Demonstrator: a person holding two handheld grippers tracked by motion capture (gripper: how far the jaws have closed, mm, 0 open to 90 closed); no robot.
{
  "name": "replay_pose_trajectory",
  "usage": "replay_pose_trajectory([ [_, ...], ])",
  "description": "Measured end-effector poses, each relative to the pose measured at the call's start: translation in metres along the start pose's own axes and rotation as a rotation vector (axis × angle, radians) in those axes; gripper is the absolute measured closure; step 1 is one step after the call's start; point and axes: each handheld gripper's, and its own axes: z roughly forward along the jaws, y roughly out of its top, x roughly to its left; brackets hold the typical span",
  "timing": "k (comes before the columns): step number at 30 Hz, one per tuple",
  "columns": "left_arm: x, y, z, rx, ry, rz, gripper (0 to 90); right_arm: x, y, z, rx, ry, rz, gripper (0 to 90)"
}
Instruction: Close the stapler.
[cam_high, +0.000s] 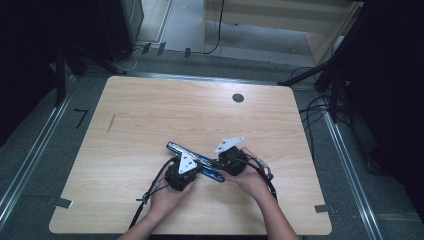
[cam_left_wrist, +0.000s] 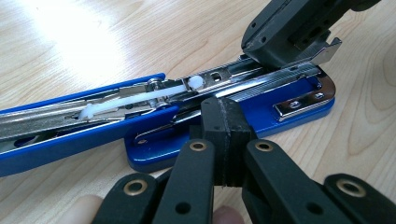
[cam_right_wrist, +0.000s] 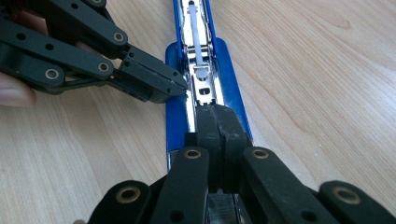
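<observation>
A blue stapler (cam_high: 181, 148) lies swung open on the wooden table (cam_high: 150, 105), with its metal staple channel (cam_left_wrist: 243, 74) facing up. My left gripper (cam_high: 199, 169) is shut, and its tips (cam_left_wrist: 224, 116) press against the side of the stapler's blue base (cam_left_wrist: 280, 116). My right gripper (cam_high: 216, 163) is shut too; its tips (cam_right_wrist: 217, 121) rest on top of the channel near the front end. In the right gripper view the left gripper's fingers (cam_right_wrist: 149, 81) come in from the left and touch the stapler (cam_right_wrist: 233, 74). A white pusher rod (cam_right_wrist: 196, 32) lies in the channel.
A round dark grommet hole (cam_high: 238, 98) sits near the table's far edge, and a short dark mark (cam_high: 111, 123) at the left. Cables (cam_high: 320, 107) run over the floor at the right. Dark stands flank the table.
</observation>
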Motion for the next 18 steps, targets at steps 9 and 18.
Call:
replay_pose_trajectory([
  [9, 0.001, -0.001, -0.002, -0.008, 0.001, -0.006, 90.0, 0.002, 0.003, -0.003, -0.044, -0.008, 0.015, 90.0],
  [18, 0.013, -0.003, -0.012, -0.006, 0.055, -0.051, 90.0, 0.005, 0.014, 0.001, -0.075, -0.013, 0.022, 90.0],
])
